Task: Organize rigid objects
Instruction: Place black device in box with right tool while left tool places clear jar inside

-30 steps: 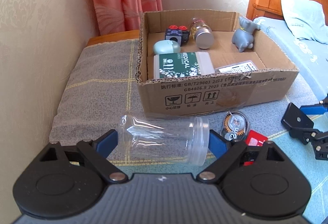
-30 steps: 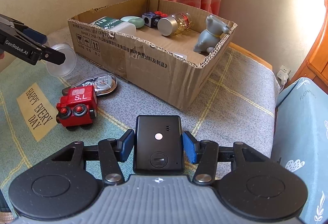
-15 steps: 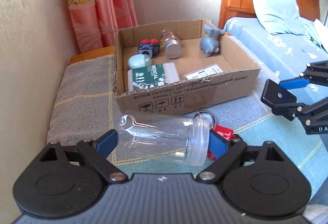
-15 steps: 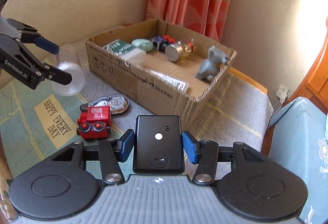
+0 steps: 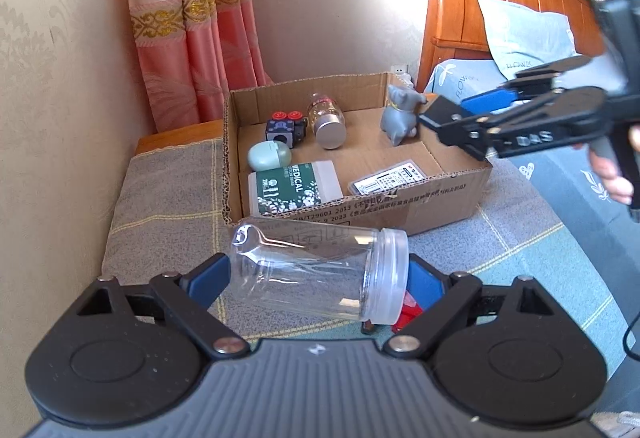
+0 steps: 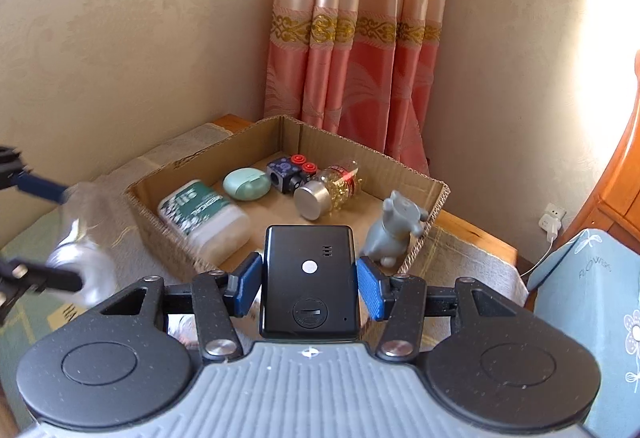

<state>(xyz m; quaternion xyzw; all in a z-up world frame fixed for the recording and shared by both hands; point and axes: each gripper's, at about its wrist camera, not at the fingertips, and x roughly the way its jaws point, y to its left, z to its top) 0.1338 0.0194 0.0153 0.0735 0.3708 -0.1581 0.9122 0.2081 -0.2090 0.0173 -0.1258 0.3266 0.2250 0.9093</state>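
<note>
Left wrist view: the left gripper (image 5: 318, 272) pinches a clear plastic jar (image 5: 320, 268) lying sideways, held in front of the cardboard box (image 5: 400, 205). Right wrist view: the right gripper (image 6: 309, 284) clamps a black device (image 6: 309, 282) above the box's near wall.

The left tongs (image 5: 318, 274) hold a jar (image 5: 320, 270) lying crosswise between them. Ahead sits the cardboard box (image 5: 440, 193); inside lie a medical bottle (image 5: 294, 187) nearest, an oval case (image 5: 269, 154) behind it, and a toy block (image 5: 285, 127), capped bottle (image 5: 326, 119) and animal figurine (image 5: 400, 115) along the far wall. The right tongs (image 6: 308, 284) hold a flat device (image 6: 308, 274) above the box's near edge.
</note>
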